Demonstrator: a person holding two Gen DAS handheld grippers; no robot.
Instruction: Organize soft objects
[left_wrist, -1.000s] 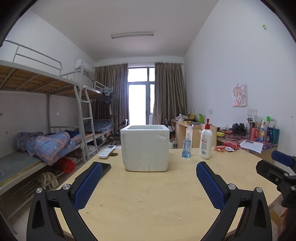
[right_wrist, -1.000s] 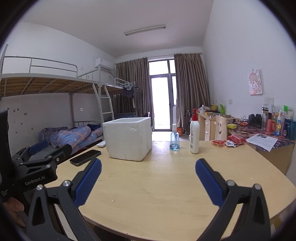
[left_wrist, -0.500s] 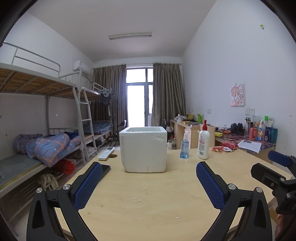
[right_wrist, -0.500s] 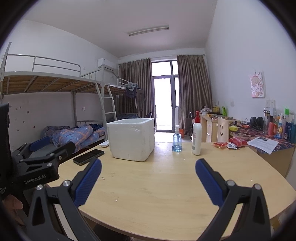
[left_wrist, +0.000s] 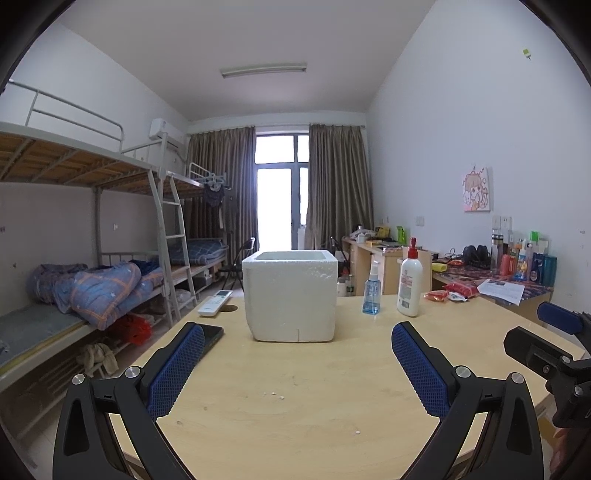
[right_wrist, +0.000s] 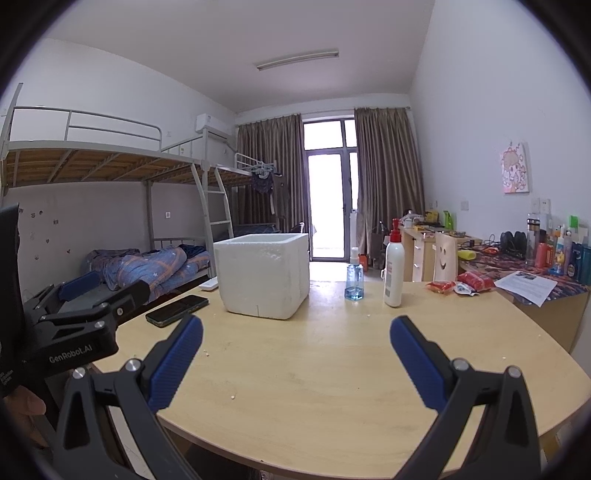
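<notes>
A white foam box (left_wrist: 291, 295) (right_wrist: 264, 275) stands open-topped on the round wooden table (left_wrist: 314, 398) (right_wrist: 332, 369), ahead of both grippers. My left gripper (left_wrist: 297, 350) is open above the table's near part, with nothing between its blue pads. My right gripper (right_wrist: 295, 332) is also open and holds nothing. Each gripper shows in the other's view: the right one (left_wrist: 546, 347) at the right edge, the left one (right_wrist: 85, 314) at the left edge. Red and white packets (left_wrist: 447, 291) (right_wrist: 458, 284) lie at the table's far right. What is inside the box is hidden.
A blue spray bottle (left_wrist: 371, 291) and a white lotion bottle (left_wrist: 410, 280) stand right of the box. A phone (right_wrist: 177, 304) and a remote (left_wrist: 215, 302) lie to its left. Bunk beds with bedding (left_wrist: 103, 288) line the left wall, a cluttered desk (right_wrist: 535, 266) the right.
Both views drift only slightly; the box slides a little to the right in the right wrist view. Both grippers stay open and hold nothing.
</notes>
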